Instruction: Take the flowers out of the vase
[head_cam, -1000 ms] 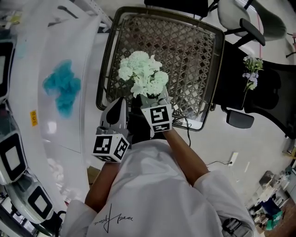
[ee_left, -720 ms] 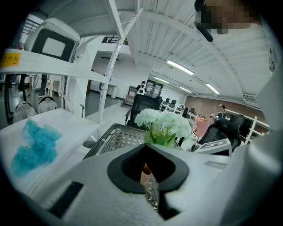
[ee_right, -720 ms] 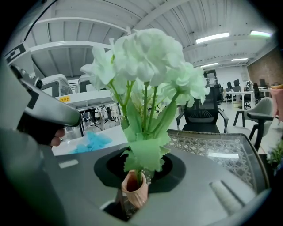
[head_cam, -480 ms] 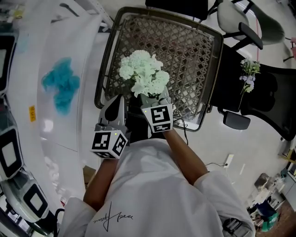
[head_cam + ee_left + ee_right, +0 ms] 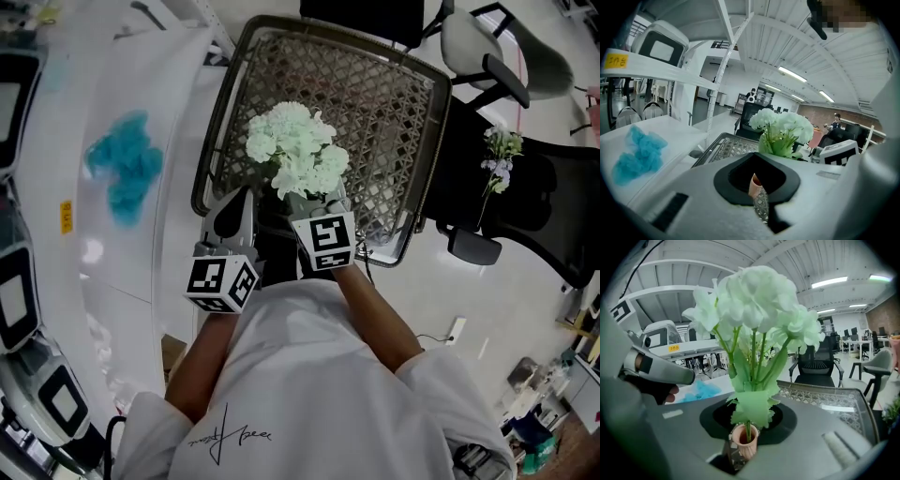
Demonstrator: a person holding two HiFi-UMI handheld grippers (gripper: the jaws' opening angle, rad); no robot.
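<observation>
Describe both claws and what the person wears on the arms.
Left claw and right claw match: smooth light-grey shells, each with a black-rimmed opening, each carrying a white cube of black square markers. The person wears a white shirt with black script; its loose sleeves end near the elbows.

We see the left gripper as a grey hood with a dark opening, where a pink vase rim shows, low and central. Beyond stand white flowers, a mesh basket just left of them; a blue bunch lies on the table at left
</observation>
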